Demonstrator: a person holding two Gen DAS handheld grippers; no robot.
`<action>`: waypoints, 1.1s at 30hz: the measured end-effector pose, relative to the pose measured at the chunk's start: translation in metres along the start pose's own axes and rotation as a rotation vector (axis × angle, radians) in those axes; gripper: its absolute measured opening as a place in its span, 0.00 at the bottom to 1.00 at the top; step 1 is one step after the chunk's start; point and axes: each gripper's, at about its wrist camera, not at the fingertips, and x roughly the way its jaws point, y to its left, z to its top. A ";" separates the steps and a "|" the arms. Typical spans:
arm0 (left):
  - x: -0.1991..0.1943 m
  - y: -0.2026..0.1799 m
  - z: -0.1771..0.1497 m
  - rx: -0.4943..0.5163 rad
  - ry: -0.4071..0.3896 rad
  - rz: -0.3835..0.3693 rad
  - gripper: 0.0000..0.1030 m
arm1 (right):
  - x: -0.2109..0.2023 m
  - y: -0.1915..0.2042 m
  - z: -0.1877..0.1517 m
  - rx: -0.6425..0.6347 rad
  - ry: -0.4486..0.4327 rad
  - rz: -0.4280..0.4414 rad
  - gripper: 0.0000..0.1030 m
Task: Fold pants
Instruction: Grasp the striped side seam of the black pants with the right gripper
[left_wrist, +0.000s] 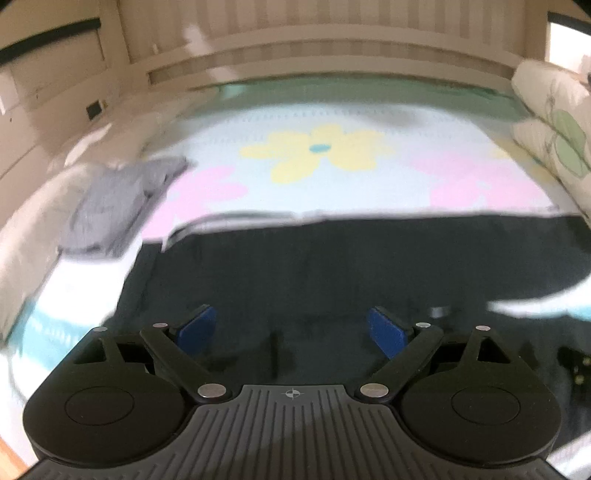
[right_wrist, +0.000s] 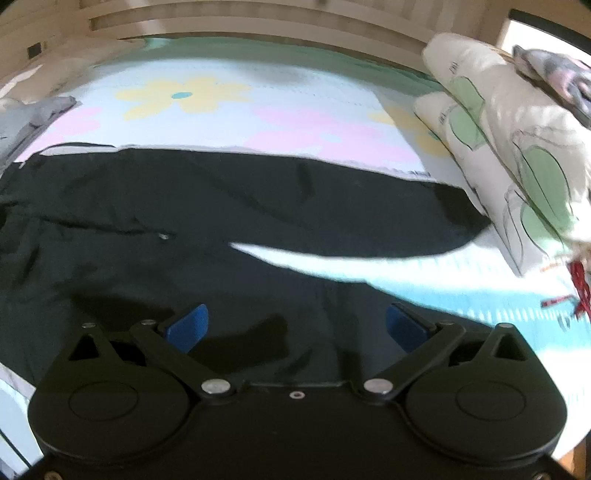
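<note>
So we've got the black pants (right_wrist: 184, 229) spread flat across the near part of the flower blanket (right_wrist: 229, 110), legs running toward the leaf-print pillows (right_wrist: 509, 147). Our left gripper (left_wrist: 291, 328) hangs over the pants with its blue pads wide apart and nothing between them, and our right gripper (right_wrist: 295, 326) looks the same. A gray folded garment (left_wrist: 118, 206) sits off the pants' far left corner

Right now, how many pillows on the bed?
2, stacked at the bed's right edge: upper pillow, lower pillow beneath it, by the black pants. More may lie outside the frame.
</note>
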 end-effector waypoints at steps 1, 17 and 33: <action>0.004 -0.001 0.008 0.007 -0.005 0.003 0.87 | 0.002 0.000 0.006 -0.012 -0.003 0.006 0.99; 0.085 0.028 0.042 -0.068 0.120 0.017 0.87 | 0.122 0.035 0.125 -0.287 -0.092 0.195 0.93; 0.105 0.048 0.042 -0.123 0.179 0.006 0.87 | 0.244 0.052 0.176 -0.513 0.084 0.480 0.75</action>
